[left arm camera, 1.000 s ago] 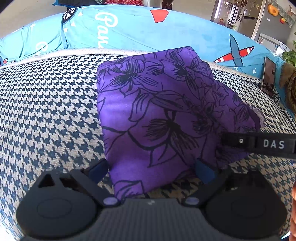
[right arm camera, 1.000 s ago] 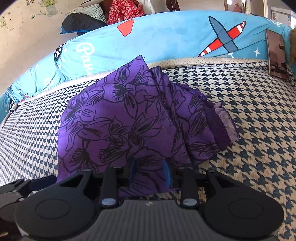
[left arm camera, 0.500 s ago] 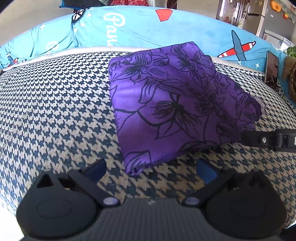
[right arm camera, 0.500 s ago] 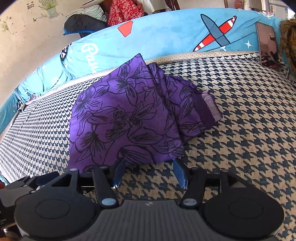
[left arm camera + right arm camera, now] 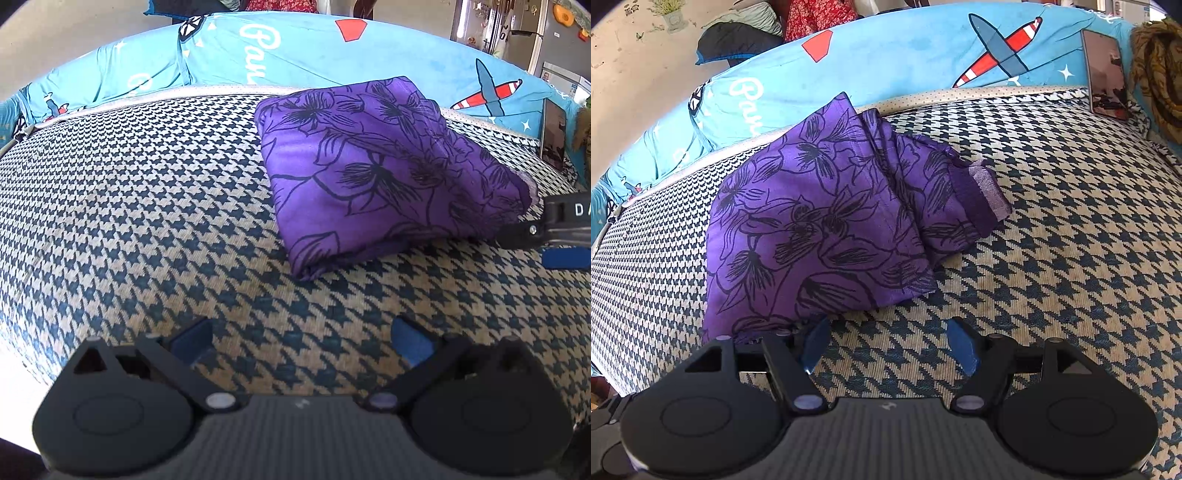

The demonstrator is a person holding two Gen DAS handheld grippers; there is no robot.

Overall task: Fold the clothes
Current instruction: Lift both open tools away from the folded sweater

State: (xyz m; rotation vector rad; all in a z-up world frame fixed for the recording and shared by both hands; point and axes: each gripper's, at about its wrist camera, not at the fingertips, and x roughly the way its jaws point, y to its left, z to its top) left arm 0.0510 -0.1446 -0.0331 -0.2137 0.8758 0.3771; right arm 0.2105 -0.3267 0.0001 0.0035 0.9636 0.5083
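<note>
Lying folded on the houndstooth cover [image 5: 147, 206], the purple garment [image 5: 827, 236] sits just beyond the right gripper [image 5: 888, 343], whose jaws have just been opening, empty; the left gripper [image 5: 303, 341] gapes too, farther off.

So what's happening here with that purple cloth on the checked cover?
A person is folding clothes with a hand-held gripper in each hand. The purple flowered garment lies folded into a compact bundle on the houndstooth cover, in front of a blue printed cushion. The right hand-held gripper has just been opening its jaws and nothing is between them; the cloth lies just beyond its left finger. The left hand-held gripper is open too, over bare cover, short of the garment. Neither holds anything.
</note>
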